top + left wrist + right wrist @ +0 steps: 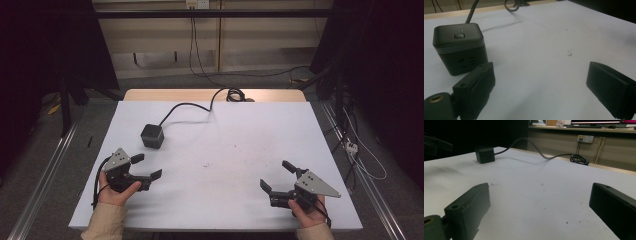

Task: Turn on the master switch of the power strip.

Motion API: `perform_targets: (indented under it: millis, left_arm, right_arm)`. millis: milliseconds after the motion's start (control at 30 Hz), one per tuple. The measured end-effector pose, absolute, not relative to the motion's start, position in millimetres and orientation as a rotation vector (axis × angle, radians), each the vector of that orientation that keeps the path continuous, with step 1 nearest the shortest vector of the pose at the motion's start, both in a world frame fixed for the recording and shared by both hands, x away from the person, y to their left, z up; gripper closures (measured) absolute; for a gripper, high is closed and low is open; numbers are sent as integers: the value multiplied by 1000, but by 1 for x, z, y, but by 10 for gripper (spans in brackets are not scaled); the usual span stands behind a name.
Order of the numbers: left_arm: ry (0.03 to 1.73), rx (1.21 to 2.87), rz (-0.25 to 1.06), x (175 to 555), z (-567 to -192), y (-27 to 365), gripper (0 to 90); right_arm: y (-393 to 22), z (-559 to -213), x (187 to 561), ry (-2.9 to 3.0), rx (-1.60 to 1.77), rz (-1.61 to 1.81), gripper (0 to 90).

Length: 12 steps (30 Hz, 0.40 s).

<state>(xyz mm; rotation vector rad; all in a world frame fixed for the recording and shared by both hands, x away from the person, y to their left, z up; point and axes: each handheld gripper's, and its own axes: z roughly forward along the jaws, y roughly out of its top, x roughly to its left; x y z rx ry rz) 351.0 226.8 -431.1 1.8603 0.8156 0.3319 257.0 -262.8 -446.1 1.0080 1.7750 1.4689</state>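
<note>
A dark cube-shaped power socket (pixel 152 135) stands on the white table (pixel 225 160), left of centre, with a button on its top (pixel 459 36) and outlets on its side. Its grey cable (pixel 187 106) runs back to a coil (pixel 235 94) at the far edge. My left gripper (pixel 146 166) rests at the near left, open and holding nothing, just short of the socket (pixel 459 47). At the near right my right gripper (pixel 277 176) is open too, nothing between its jaws; the socket (pixel 484 155) lies far off to its left.
The cable coil (pixel 579 159) lies on a wooden strip (pixel 215 95) beyond the white top. A wall outlet (pixel 585 138) with plugged cords sits behind. Metal rails (pixel 45 175) flank the table. Small dark specks (pixel 569 53) mark the surface.
</note>
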Motion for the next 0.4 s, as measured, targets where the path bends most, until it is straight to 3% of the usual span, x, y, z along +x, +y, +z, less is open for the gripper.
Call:
perform_targets:
  millis: [400]
  left_arm:
    - [848,1853,339,353,-436,230,66]
  right_arm:
    - [-262,-446,257,1779,1004,1462,29]
